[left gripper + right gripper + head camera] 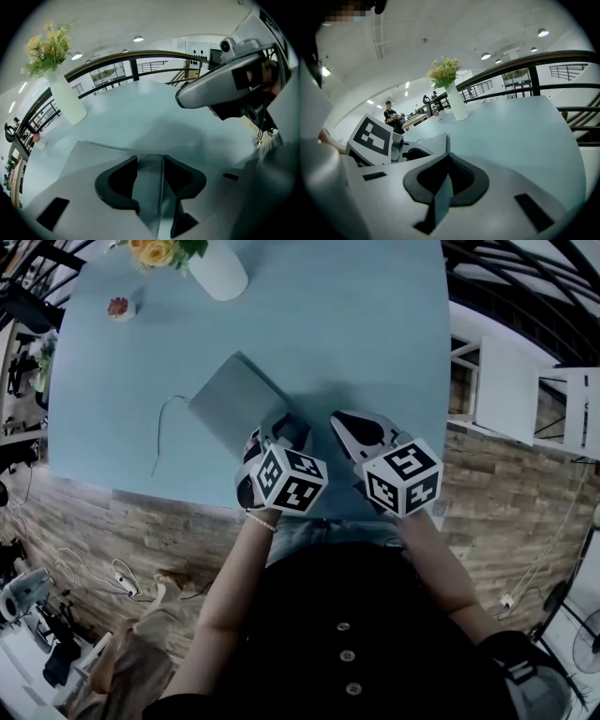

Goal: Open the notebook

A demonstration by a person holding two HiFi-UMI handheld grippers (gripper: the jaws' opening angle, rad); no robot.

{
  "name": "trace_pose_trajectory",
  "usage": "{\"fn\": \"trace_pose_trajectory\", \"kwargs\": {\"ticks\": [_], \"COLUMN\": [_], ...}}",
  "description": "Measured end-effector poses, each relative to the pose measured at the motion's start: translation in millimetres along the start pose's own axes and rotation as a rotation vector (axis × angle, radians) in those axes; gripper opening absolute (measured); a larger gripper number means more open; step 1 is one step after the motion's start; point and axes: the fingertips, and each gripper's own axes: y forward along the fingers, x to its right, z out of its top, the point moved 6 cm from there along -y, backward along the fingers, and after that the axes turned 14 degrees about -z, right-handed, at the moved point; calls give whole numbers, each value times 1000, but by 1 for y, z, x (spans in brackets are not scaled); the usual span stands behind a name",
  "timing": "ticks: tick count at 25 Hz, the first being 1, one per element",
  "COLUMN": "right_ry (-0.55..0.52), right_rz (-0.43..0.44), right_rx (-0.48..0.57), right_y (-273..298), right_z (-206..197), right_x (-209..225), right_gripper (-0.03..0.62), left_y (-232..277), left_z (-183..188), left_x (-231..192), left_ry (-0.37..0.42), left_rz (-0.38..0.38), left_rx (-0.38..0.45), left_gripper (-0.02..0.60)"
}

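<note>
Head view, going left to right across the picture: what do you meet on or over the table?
Small red-topped ornament → white vase of flowers → left tongs → right tongs. The notebook is left out: it overlaps the vase and the left tongs.

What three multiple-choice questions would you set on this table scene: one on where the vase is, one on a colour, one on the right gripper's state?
1. Where does the vase stand?
A. At the far side of the table, beyond the notebook
B. Between the two grippers
C. On top of the notebook

2. What colour are the flowers in it?
A. Purple
B. Yellow
C. Blue

3. How do the jaws of the right gripper stand?
A. Wide open
B. Clamped on the vase
C. Closed, with nothing between them

Answers:
1 A: in the head view the vase sits by the table's far edge, past the notebook.
2 B: the blooms show yellow in all three views.
3 C: the right gripper view shows the pads met, with nothing between them.
</note>
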Motion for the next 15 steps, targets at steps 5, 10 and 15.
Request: {"fn": "trace_pose_trajectory", "kwargs": {"ticks": [5,10,15], "right_ry": [11,9,4], "right_rz": [-3,6,13], "right_rx": [1,1,2], "right_y": [0,1,-1], "right_z": [-4,-5,-6], "right_x": [2,1,1], "right_gripper": [5,5,5], "left_y": [1,-2,-5], "left_z": [-1,0,1], "left_x": [1,-2,-3], "left_ry": [14,-16,-45], "left_rz": [4,-42,-78], "left_rx": [-12,-7,15], "left_gripper": [183,176,148]}}
